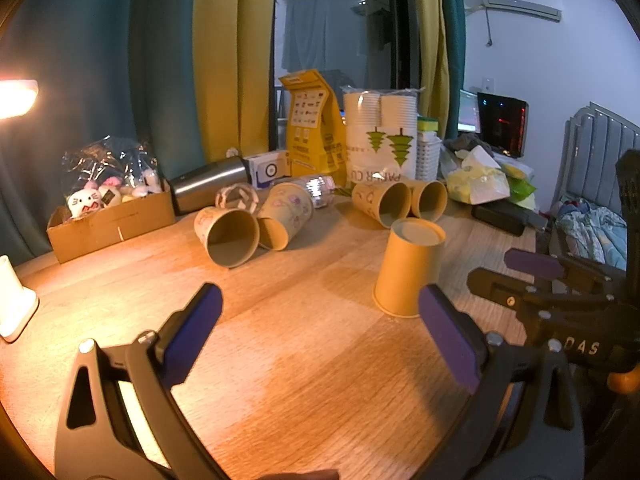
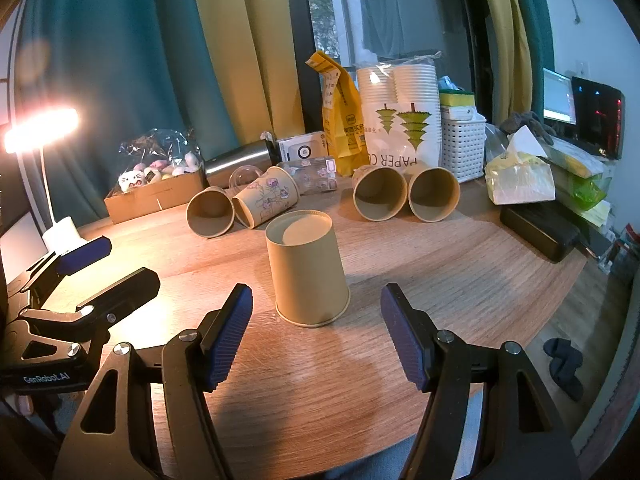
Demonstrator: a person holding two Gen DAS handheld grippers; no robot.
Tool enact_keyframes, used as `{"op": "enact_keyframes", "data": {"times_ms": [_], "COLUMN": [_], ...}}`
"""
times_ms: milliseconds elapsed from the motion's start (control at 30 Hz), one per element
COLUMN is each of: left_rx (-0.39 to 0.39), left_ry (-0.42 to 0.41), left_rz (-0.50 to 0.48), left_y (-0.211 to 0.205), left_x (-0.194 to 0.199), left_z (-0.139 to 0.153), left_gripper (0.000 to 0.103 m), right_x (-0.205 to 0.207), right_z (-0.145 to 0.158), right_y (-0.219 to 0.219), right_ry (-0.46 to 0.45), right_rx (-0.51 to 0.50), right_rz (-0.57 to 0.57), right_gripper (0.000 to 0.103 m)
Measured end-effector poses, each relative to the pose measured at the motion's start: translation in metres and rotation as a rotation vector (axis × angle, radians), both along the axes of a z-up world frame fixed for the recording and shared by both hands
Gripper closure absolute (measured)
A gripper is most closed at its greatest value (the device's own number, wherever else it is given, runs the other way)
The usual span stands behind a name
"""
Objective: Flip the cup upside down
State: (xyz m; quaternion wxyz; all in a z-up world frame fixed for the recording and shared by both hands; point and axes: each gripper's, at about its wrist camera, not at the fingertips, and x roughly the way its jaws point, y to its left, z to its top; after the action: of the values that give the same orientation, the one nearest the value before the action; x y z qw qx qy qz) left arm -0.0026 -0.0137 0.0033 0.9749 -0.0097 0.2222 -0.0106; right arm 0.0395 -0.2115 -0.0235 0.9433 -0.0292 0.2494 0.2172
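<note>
A plain brown paper cup [image 2: 306,270] stands upside down on the wooden table, its base facing up. It also shows in the left wrist view [image 1: 410,266]. My right gripper [image 2: 316,334] is open and empty, just in front of the cup, with its fingers apart on either side and not touching it. My left gripper [image 1: 320,328] is open and empty, to the left of the cup and nearer the table's front. Each gripper shows in the other's view: the right one [image 1: 532,276] and the left one [image 2: 104,268].
Several more paper cups lie on their sides further back, a pair at the left [image 2: 242,206] and a pair at the right [image 2: 406,194]. Behind them are a cardboard box [image 2: 154,196], a steel flask [image 2: 238,162], a sleeve of cups [image 2: 398,120] and a white basket [image 2: 462,142]. A lamp [image 2: 42,126] stands at the left.
</note>
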Motion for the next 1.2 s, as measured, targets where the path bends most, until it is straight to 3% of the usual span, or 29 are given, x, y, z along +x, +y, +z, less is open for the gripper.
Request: {"op": "enact_keyframes", "data": {"times_ms": [1200], "left_rx": [0.000], "left_ry": [0.003], "left_rz": [-0.005], "left_y": [-0.0028], "left_x": [-0.0001], "left_z": [-0.0015], "left_gripper": [0.003], "right_x": [0.0012], "right_z": [-0.0013], "right_y": [-0.0022], "right_ry": [0.001], "right_rx": [0.005], "right_rz": [0.001], "right_gripper": [0.033]}}
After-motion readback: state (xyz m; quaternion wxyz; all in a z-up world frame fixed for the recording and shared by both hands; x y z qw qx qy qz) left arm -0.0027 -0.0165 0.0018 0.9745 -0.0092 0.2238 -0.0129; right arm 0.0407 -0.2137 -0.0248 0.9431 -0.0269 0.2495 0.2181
